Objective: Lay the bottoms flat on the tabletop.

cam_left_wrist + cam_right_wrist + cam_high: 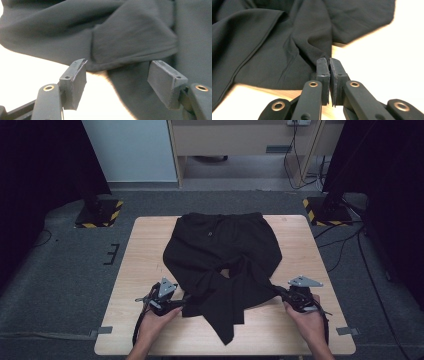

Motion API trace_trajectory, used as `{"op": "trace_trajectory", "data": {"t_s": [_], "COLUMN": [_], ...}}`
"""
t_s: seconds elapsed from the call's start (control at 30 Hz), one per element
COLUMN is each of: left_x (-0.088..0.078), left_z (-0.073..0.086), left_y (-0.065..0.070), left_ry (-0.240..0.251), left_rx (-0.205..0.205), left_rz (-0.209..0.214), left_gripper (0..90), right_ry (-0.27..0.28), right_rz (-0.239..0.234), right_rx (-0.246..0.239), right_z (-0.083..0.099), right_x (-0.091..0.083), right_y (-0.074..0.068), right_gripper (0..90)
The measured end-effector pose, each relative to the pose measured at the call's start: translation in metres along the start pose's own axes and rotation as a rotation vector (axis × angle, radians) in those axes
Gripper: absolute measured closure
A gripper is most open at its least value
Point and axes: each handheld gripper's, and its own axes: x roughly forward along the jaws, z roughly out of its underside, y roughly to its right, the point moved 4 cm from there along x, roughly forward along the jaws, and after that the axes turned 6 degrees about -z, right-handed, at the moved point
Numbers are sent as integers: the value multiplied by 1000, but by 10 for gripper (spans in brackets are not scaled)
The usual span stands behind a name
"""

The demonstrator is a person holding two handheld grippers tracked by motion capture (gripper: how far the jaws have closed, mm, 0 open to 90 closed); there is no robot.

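A light wooden table [145, 265] with a pale grain stands on grey carpeted floor [60, 270]. A pair of black shorts [220, 245] lies directly on the tabletop, waistband toward the far edge and the legs folded and crossed over each other toward the near edge, one pointed flap reaching close to that edge. A strip of grey tape [105, 330] sits at each near corner. Through a gap between the crossed legs a patch of what is probably bare wood shows.
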Motion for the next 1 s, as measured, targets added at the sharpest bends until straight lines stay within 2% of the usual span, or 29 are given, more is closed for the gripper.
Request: {"op": "trace_trajectory", "data": {"t_s": [0.03,0.13,0.23,0.3,0.37,0.43,0.57,0.67,0.77,0.83,0.9,0.97,1.0], "left_x": [0,-2,0,1,2,1,-4,-6,-8,-11,-12,-12,-11], "left_z": [0,-1,-2,-2,-3,-4,-7,-9,-10,-12,-15,-16,-16], "left_y": [0,3,5,6,7,9,13,15,16,16,17,20,21], "left_ry": [-1,12,14,11,20,27,47,51,62,81,99,104,102], "left_rx": [-4,-2,3,9,9,18,17,6,-4,-14,-19,-20,-19], "left_rz": [4,15,15,12,7,1,19,25,30,35,40,50,53], "left_gripper": [309,306,299,285,270,255,255,236,204,198,192,183,181], "right_ry": [1,33,67,77,72,48,21,-7,-5,-1,-13,-20,-23], "right_rz": [7,21,22,1,-43,-82,-156,-186,-198,-208,-211,-197,-172], "right_rx": [5,34,36,20,1,-22,-39,-41,-37,-40,-53,-80,-100], "right_z": [0,-7,-16,-20,-23,-24,-25,-24,-23,-23,-23,-22,-21], "right_x": [-1,-6,-10,-8,-2,8,32,48,61,68,73,76,78], "right_y": [4,6,-2,-13,-28,-44,-73,-91,-105,-115,-122,-128,-128], "right_gripper": [834,659,538,483,443,398,309,260,196,182,216,386,493]}}
